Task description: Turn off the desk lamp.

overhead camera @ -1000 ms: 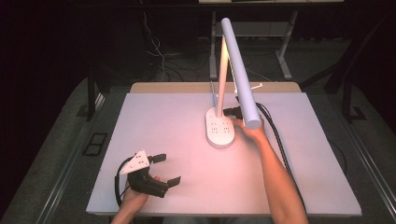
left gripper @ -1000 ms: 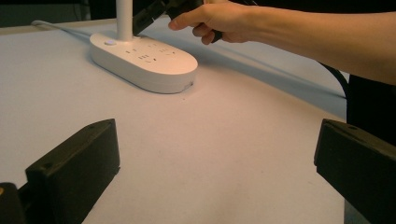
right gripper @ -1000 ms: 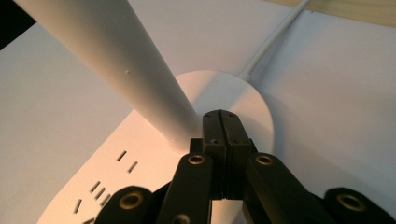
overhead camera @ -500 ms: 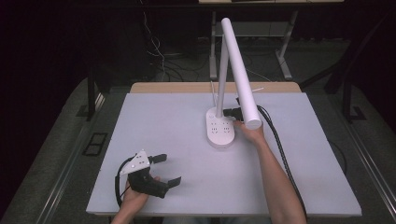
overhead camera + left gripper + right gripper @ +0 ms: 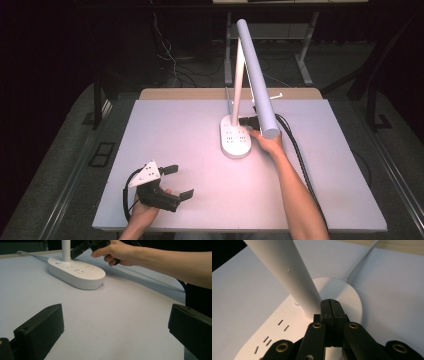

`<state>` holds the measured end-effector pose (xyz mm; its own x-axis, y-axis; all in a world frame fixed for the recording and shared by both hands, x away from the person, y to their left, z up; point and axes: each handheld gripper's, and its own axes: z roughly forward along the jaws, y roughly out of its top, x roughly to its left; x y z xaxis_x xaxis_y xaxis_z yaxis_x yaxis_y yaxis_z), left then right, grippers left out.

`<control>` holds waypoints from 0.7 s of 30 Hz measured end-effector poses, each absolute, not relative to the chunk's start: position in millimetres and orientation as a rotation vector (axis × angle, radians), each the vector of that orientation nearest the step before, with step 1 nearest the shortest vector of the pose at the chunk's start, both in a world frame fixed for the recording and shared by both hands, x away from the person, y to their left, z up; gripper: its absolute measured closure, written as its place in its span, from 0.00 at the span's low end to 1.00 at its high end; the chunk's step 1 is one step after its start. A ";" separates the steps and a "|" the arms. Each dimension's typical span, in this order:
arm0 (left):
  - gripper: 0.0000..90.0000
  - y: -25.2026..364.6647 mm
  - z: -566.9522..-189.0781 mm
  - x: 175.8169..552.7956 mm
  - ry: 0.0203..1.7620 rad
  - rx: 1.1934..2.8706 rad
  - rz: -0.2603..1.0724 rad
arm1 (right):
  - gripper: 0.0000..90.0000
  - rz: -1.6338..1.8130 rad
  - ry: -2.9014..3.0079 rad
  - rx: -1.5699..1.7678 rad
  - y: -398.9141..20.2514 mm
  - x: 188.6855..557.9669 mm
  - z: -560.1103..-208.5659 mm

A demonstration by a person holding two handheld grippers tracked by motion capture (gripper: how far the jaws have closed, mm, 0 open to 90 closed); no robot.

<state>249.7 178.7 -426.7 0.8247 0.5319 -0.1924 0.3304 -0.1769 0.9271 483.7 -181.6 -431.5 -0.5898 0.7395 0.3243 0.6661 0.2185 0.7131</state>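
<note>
Desk lamp (image 5: pixel 240 125) stands on a pale table (image 5: pixel 175 130), toward the far middle, seen from the high view. Its white oval base (image 5: pixel 234 140) carries rows of socket slots, a thin stem (image 5: pixel 237 80) rises from the far end of the base, and a long white tube-shaped head (image 5: pixel 257 75) slants over the table toward the person. A white cord (image 5: pixel 359 261) runs from the back of the base toward the far wooden edge of the table. The right hand (image 5: pixel 267 142) reaches in just beside the base on its right and holds the right gripper (image 5: pixel 248 121), which points at the foot of the stem. In the right gripper view, the right gripper (image 5: pixel 331 306) has its two black jaws pressed flat together with nothing between them, their tips at the bottom of the stem, over the base (image 5: pixel 287 325); whether they touch it cannot be told. The left hand (image 5: pixel 145 210) rests near the front left corner of the table, well apart from the lamp, holding the left gripper (image 5: pixel 177 180). In the left gripper view, the left gripper (image 5: pixel 115 330) has its jaws spread wide over bare table, gripping nothing, with the base (image 5: pixel 77 271) and the right hand (image 5: pixel 117 252) farther off.
</note>
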 end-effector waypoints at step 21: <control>0.00 178.6 -426.9 250.0 0.663 1.785 0.208 | 1.00 1.341 2.394 1.378 -182.7 484.0 -433.8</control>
<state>250.0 178.6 -426.9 0.8239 0.5338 -0.1902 0.3292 -0.1776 0.9274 484.0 -182.7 -433.8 -0.5950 0.7301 0.3361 0.6678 0.2165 0.7122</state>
